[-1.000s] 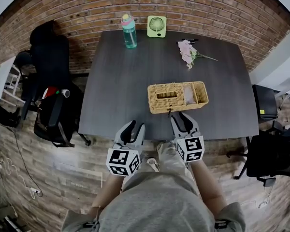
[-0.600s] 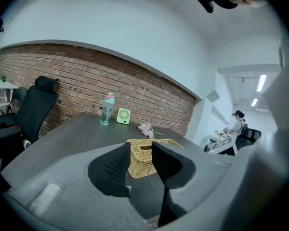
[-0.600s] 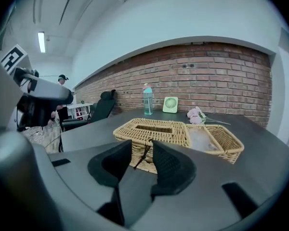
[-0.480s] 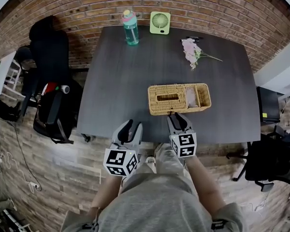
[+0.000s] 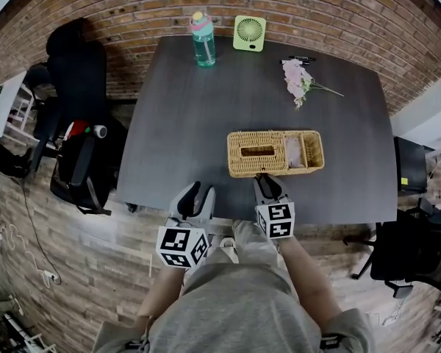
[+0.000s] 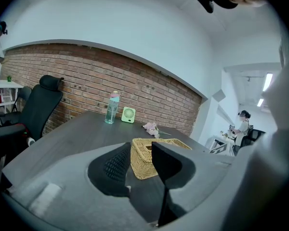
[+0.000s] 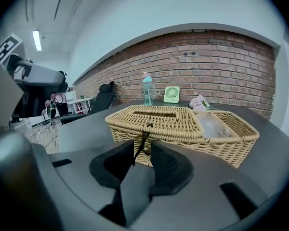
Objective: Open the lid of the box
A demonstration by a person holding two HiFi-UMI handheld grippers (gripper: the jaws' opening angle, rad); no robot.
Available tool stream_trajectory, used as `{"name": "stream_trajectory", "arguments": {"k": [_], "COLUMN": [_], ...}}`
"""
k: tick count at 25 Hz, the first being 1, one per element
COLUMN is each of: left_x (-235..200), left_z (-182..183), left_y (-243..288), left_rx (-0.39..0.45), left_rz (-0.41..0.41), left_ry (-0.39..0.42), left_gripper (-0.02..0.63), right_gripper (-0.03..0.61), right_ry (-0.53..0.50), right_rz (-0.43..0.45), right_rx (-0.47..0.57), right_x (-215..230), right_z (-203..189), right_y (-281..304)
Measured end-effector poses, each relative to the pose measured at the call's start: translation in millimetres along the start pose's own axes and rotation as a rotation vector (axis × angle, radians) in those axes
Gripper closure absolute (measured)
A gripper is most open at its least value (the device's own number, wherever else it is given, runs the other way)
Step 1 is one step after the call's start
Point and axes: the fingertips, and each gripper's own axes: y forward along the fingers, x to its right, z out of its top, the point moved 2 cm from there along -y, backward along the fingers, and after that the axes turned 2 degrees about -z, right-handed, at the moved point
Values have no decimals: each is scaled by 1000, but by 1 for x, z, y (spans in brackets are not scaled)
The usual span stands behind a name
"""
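The left gripper point(image 5: 198, 195) hovered at the near table edge, left of the box. Its jaws stood apart with nothing between them; in its own view the box showed only beyond the gap.

To its right, the right gripper point(image 5: 268, 183) was the nearer one, nose-on to the front wall of the woven tan wicker box point(image 5: 275, 153). That box lay on the table just ahead of the person, with its long axis running left to right across the jaws' line. Its slotted lid point(image 7: 156, 113) covered the left part and an open compartment point(image 7: 221, 124) sat on the right. A thin dark pull cord point(image 7: 143, 131) hung from the lid's front edge, down between the right jaws. These had just been closing but were not yet pressed on it. Lifting the lid would likely depend on pinching that cord.

The dark grey wooden table point(image 5: 184, 123) was mostly bare. Along its far edge stood a teal drink bottle point(image 5: 202, 39), a small green desk fan point(image 5: 248, 33) and a pink flower sprig point(image 5: 298, 79). A black office chair point(image 5: 73, 72) and a black bag point(image 5: 81, 171) stood at left, before a red brick wall point(image 5: 338, 13).
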Motion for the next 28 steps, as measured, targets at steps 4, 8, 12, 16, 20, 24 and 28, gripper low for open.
{"name": "stream_trajectory", "arguments": {"k": [4,8,12,16,20,24,28], "left_x": [0,4,7,9,11,14,16], "left_z": [1,0,0,-1,-1,0,3], "left_y": [1,1,-1,-4,-8,-13,-17], "left_rx": [2,1,-1,4,10,19,31], "left_rz": [2,0,0,1,4,7,11], "left_ry": [1,3,6,8,9,12,12], "left_gripper": [480,480,482,482,482,482,483], "right_gripper": [483,530,558,561,563,563,565], "right_ry": [-5,-15,-25,-33,-37,-38,-46], "right_rz": [3,-8,-5,4,7,9,7], "right_rx": [0,-5,-4,-1,6,13,23], "right_x": [-1,2,2,1,0,0,2], "right_z": [0,-2,-1,0,2,6,13], "right_y": [2,3,3,0,-5,-10,-14]}}
